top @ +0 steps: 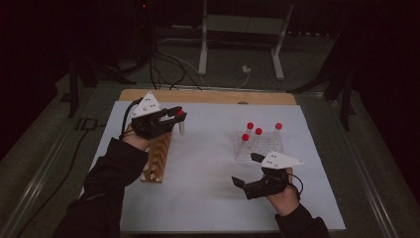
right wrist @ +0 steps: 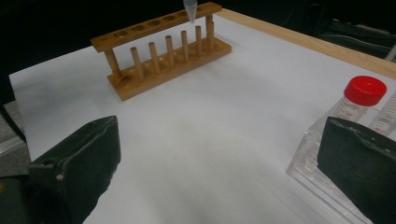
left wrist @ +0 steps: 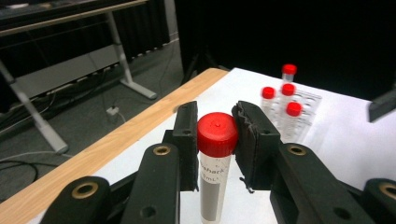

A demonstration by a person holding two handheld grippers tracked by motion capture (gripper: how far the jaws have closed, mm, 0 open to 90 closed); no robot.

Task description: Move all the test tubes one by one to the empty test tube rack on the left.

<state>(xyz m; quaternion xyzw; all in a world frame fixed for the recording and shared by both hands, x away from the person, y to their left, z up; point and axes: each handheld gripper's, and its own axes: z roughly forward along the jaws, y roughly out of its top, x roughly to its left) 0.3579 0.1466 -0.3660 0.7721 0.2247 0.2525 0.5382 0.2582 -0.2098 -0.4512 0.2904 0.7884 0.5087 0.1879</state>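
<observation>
The tube (left wrist: 215, 177), clear-bodied with a red cap (left wrist: 217, 134), was clamped between the jaws of the left gripper (left wrist: 215, 140), which pressed on the cap from both sides while the body hung straight down below them. In the high view the left gripper (top: 171, 118) held the tube (top: 181, 125) in the air just above the far end of the wooden rack (top: 157, 157), toward the far left of the white surface (top: 208, 198). In the right gripper view the pointed lower tip of the tube (right wrist: 189, 9) hung over the end hole of the wooden rack (right wrist: 163, 56), whose top bar carried a row of holes above a row of upright pegs; whether the tip touched the bar could not be told. The right gripper (top: 247, 171) rested low over the near right part of the surface, with its jaws standing wide apart and nothing between them. Just beyond it stood a clear plastic rack (top: 260, 144) holding four red-capped tubes (top: 250, 126) upright. In the right gripper view (right wrist: 219, 154) one of those tubes (right wrist: 362, 95) stood just behind the right-hand jaw. The two racks stood well apart. A strip of bare wood (top: 208, 96) showed along the far edge of the surface.
</observation>
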